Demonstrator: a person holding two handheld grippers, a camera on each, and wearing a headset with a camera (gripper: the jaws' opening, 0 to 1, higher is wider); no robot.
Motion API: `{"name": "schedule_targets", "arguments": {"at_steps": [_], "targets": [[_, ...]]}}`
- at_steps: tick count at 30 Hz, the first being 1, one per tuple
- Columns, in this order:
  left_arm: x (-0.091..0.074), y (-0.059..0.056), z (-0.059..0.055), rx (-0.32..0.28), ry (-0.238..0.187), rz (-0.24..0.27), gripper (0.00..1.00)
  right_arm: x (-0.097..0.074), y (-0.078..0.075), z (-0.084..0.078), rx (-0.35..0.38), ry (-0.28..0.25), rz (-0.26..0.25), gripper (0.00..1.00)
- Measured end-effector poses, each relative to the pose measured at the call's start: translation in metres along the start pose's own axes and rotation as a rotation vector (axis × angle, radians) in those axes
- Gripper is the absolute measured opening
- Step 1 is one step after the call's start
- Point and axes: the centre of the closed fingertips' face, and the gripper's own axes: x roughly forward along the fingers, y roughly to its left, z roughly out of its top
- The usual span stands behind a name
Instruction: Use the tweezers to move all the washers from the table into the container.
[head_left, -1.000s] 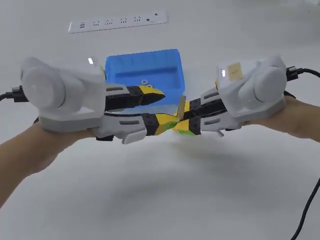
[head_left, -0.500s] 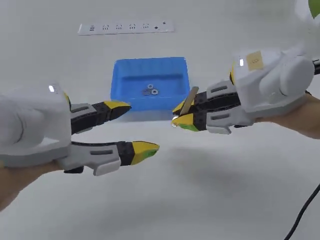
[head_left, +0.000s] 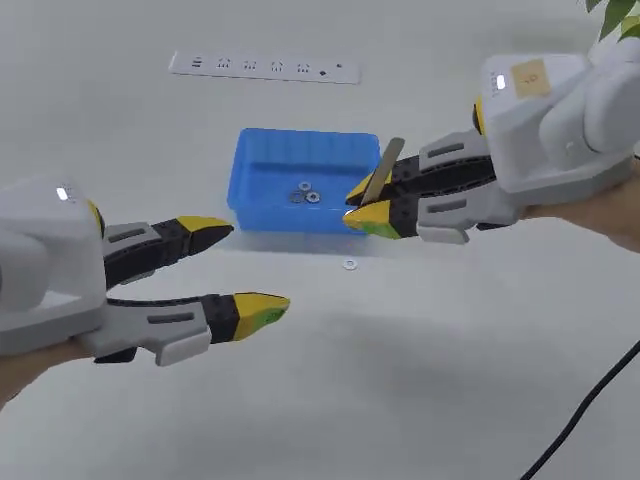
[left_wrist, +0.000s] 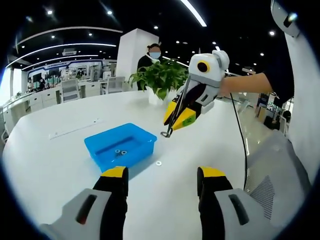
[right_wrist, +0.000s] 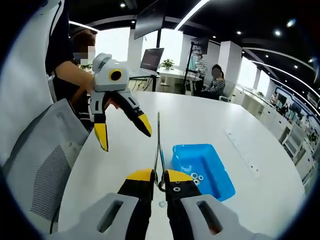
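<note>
My right gripper (head_left: 357, 214) is shut on the metal tweezers (head_left: 386, 166), just right of the blue container (head_left: 262, 168). In the left gripper view the tweezers (left_wrist: 175, 115) point down from the right gripper (left_wrist: 187, 112) towards the table. Three washers (head_left: 305, 192) lie inside the container. One washer (head_left: 349, 264) lies on the table just in front of it, below the right gripper. My left gripper (head_left: 245, 268) is open and holds nothing, at the lower left. In the right gripper view the tweezers (right_wrist: 158, 142) rise between my shut fingers (right_wrist: 141, 178), beside the container (right_wrist: 216, 184).
A white power strip (head_left: 265, 68) lies behind the container. A black cable (head_left: 590, 410) trails from the right gripper at the lower right. A potted plant (left_wrist: 160, 77) stands at the table's far side. A mesh chair (right_wrist: 40, 160) and seated people are nearby.
The left gripper has let go at the tweezers and drawn back to the lower left, open. The right gripper has kept the tweezers and moved up to the right.
</note>
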Motion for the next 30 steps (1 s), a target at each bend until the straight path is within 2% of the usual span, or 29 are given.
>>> {"name": "schedule_targets", "arguments": {"at_steps": [6,10,15,19,21,30], "targets": [[-0.008,0.004,-0.007,0.004,0.011,0.010,0.62,0.007,-0.015,0.011,-0.032,0.007,0.000,0.09],[-0.013,0.008,-0.010,0.006,0.020,0.018,0.62,0.015,-0.035,0.010,-0.041,0.005,-0.007,0.09],[-0.016,0.014,-0.012,-0.005,0.018,0.033,0.62,0.025,-0.059,0.005,-0.016,0.019,-0.029,0.09],[-0.015,0.018,-0.016,-0.005,0.028,0.041,0.62,0.036,-0.079,-0.008,0.014,0.042,-0.051,0.09],[-0.015,0.020,-0.017,0.010,0.038,0.052,0.61,0.044,-0.085,-0.017,0.016,0.058,-0.054,0.09],[-0.023,0.028,-0.019,-0.003,0.043,0.086,0.60,0.073,-0.088,-0.044,0.027,0.101,-0.021,0.09]]}}
